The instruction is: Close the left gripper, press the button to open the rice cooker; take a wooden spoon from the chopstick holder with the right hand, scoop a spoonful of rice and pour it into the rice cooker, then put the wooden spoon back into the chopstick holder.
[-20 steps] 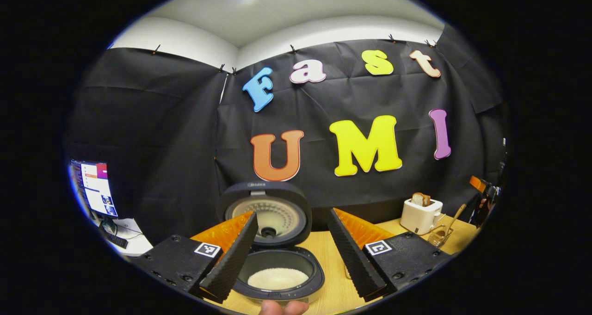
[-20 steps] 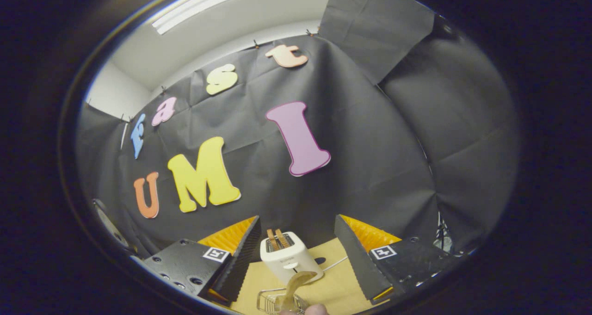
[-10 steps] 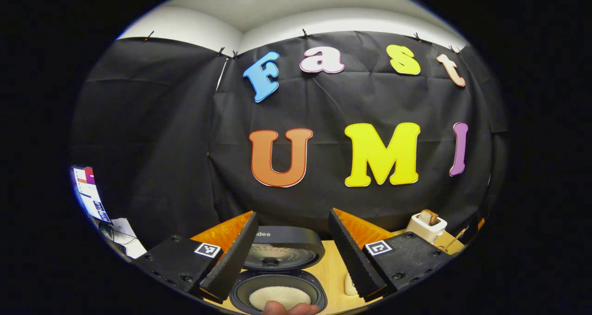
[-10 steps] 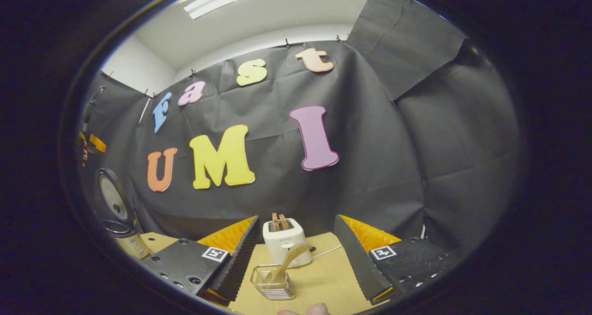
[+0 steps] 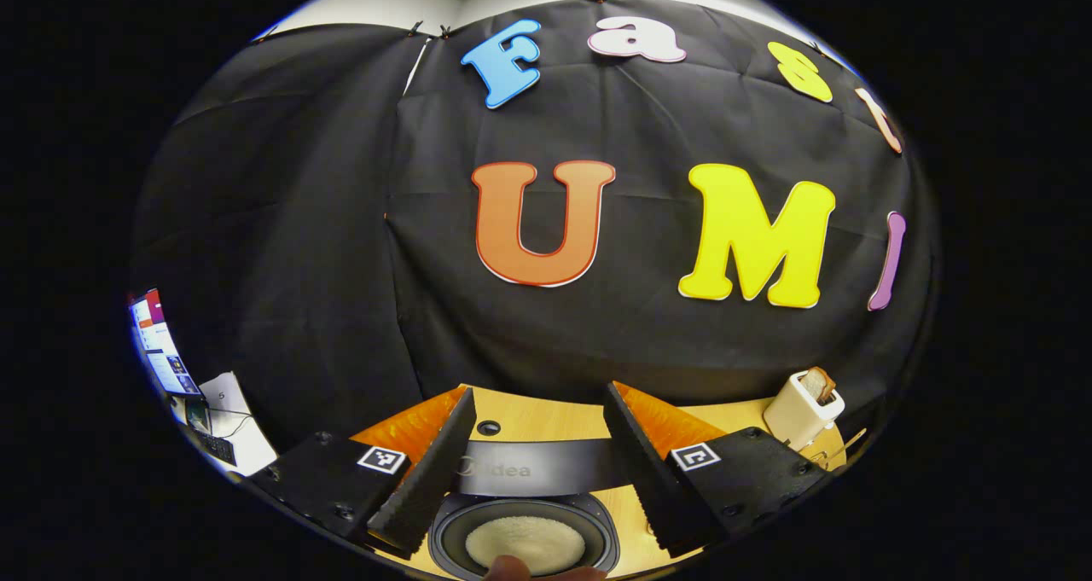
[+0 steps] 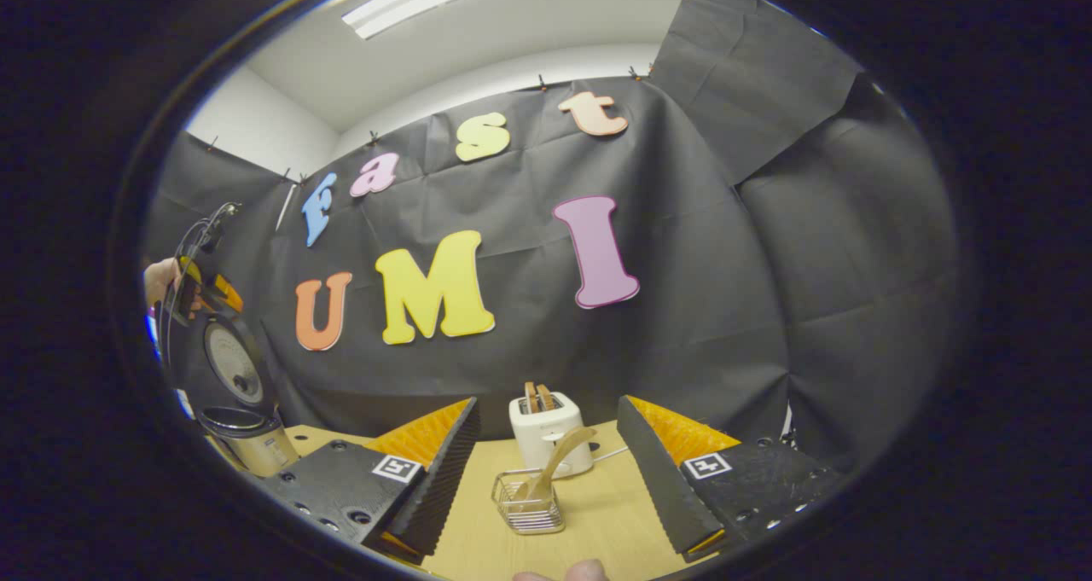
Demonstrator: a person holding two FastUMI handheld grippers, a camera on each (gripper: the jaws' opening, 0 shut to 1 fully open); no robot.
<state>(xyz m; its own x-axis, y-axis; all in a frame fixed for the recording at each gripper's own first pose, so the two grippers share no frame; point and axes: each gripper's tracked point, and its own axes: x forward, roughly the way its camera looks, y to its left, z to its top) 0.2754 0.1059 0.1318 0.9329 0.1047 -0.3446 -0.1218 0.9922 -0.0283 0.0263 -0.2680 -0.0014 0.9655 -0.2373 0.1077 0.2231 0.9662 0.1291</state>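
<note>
Both grippers gape, left gripper [image 5: 533, 470] over the open "Midea" rice cooker [image 5: 522, 513], right gripper [image 6: 550, 470] facing the wooden spoon [image 6: 554, 466].

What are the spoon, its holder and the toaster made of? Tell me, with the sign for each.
The spoon looks like wood: pale tan, matte, with no shine. Its holder looks like metal wire: thin bright bars with open gaps between them. The toaster has a smooth cream-white shell, probably plastic, though painted metal would look the same from here. The table shows a light wood-grain finish, possibly laminate.
</note>
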